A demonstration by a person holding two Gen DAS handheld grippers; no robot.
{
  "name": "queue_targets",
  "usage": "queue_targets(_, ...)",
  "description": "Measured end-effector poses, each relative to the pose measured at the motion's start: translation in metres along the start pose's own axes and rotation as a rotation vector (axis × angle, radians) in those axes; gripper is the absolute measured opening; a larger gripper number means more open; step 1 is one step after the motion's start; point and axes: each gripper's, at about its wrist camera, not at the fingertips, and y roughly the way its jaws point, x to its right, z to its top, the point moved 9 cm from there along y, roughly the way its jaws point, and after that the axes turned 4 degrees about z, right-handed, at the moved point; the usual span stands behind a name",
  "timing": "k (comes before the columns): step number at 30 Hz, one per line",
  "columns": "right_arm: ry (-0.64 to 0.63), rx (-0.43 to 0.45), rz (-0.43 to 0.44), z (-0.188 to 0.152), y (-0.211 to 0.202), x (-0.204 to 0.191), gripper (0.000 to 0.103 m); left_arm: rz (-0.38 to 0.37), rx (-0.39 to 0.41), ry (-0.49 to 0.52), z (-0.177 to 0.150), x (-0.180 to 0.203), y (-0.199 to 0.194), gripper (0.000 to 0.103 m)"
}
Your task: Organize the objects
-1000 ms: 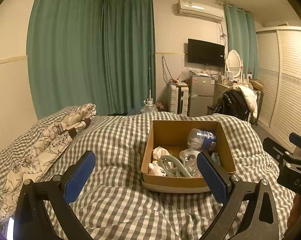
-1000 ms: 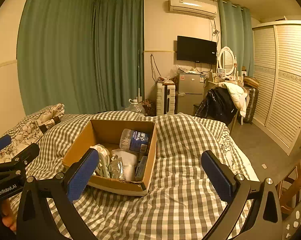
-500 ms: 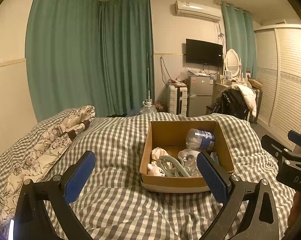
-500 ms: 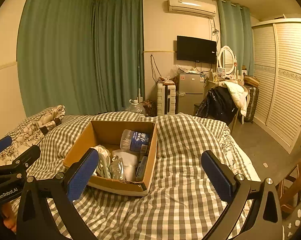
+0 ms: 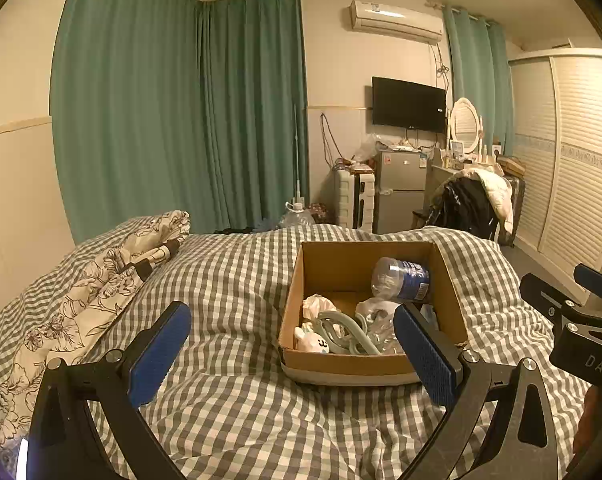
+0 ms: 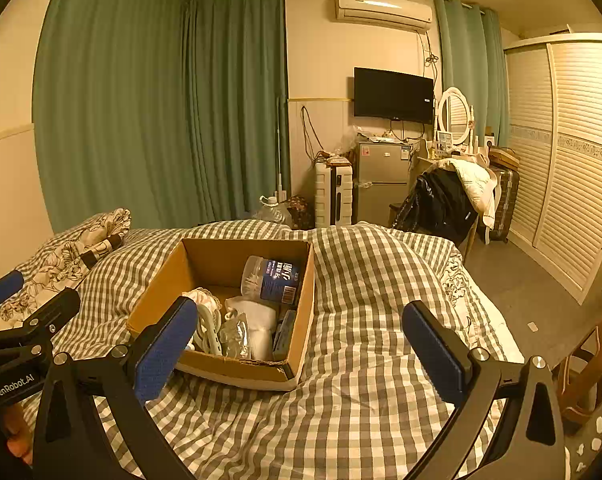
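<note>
The left gripper (image 5: 292, 354) is spread wide, holding nothing; the right gripper (image 6: 301, 350) is likewise wide apart and empty. Both hover level above the bed (image 6: 365, 280), side by side, pointing at the box (image 5: 301, 276); it sits on the bed holding a bottle (image 6: 272, 279) and other items.

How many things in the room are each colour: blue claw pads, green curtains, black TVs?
Blue claw pads: 4, two on the left claw, two on the right claw
Green fabric curtains: 2, a wide one and a narrow one
Black flat wall TVs: 1
Total: 7
</note>
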Motion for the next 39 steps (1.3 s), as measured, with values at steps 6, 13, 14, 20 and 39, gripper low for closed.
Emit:
queue_targets(6,0.001,-0.003,0.0,-0.0005,0.0009,-0.0011,0.103,-0.01,0.003,0.005,0.0005,0.0014,-0.0011,0.103)
queue_targets(13,0.003,-0.006,0.004,-0.0019,0.0028,-0.0043,0.103,-0.011,-0.002,0.002,-0.0005,0.0018,-0.0004,0.103)
queue_targets(14,0.004,-0.007,0.004,-0.0021,0.0029,-0.005,0.103,-0.01,-0.003,0.001,-0.0007,0.0016,-0.0003,0.103)
queue_targets(20,0.007,-0.011,0.006,-0.0036,0.0035,-0.0056,0.103,0.002,0.0,0.001,-0.0008,0.0008,-0.0015,0.103)
queue_targets(39,0.008,-0.015,0.006,-0.0048,0.0043,-0.0065,0.103,0.004,-0.006,0.009,-0.0018,0.0007,-0.0013,0.103)
